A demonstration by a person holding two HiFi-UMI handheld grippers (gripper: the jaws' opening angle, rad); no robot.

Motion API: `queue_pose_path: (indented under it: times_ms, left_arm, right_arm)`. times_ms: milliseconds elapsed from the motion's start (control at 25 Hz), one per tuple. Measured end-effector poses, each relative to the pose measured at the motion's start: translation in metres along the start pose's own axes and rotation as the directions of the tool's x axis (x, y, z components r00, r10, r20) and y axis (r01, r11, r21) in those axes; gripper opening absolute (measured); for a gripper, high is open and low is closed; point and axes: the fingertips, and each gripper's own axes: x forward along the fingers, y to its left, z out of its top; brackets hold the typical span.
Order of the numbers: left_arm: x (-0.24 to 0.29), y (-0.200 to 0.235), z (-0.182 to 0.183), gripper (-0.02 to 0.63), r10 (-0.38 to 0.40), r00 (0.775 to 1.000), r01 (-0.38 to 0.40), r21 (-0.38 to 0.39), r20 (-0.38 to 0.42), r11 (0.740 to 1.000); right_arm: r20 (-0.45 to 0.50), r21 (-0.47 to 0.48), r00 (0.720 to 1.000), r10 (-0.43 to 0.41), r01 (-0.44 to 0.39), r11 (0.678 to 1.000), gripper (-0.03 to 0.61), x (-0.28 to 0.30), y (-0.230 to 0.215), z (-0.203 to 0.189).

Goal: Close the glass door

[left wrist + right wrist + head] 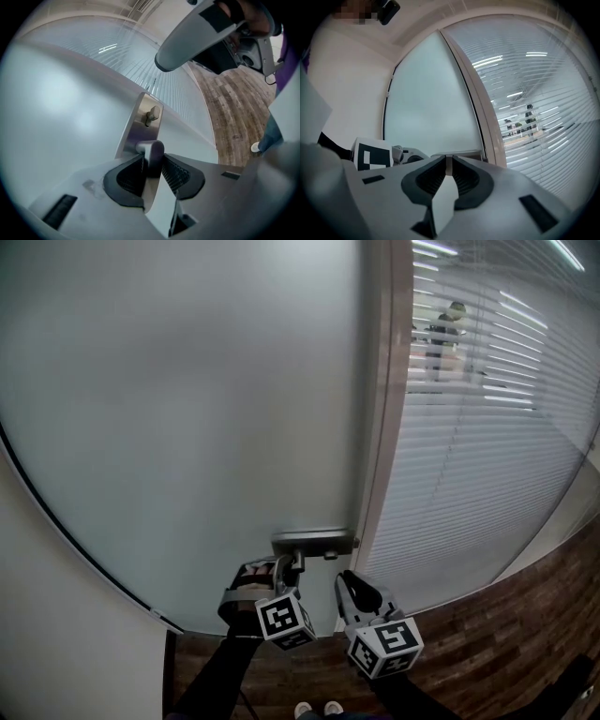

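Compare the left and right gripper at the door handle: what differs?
The left gripper is clamped on the door handle; the right gripper holds nothing, jaws slightly apart. The left one touches the handle; the right one hangs free just beside it. Both face the frosted glass door.

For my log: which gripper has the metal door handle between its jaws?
The left gripper: its jaws grip the silver metal lever handle; the right gripper holds nothing.

Slatted blinds (pixel 487 474), wood floor (pixel 525 615), white wall (pixel 56 634), distant person (pixel 446 334)
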Motion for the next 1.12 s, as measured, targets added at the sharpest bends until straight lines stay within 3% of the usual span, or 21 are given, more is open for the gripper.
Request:
queue_pose_path:
  times_ms: [640,1120]
  left_arm:
    - [0.019,0.017,0.003,0.115,-0.021,1.000,0.021,-0.047,0.007,0.999]
    - [0.035,0.016,-0.010,0.111,-0.023,0.998,0.024,0.020,-0.064,1.000]
  right_arm:
    - [0.040,-0.010,0.999,-0.036,0.037,0.999,0.040,0.008,0.000,0.013]
    - [0.037,-0.024,0.997,-0.065,0.066,0.998,0.040,0.014,-0.005,0.013]
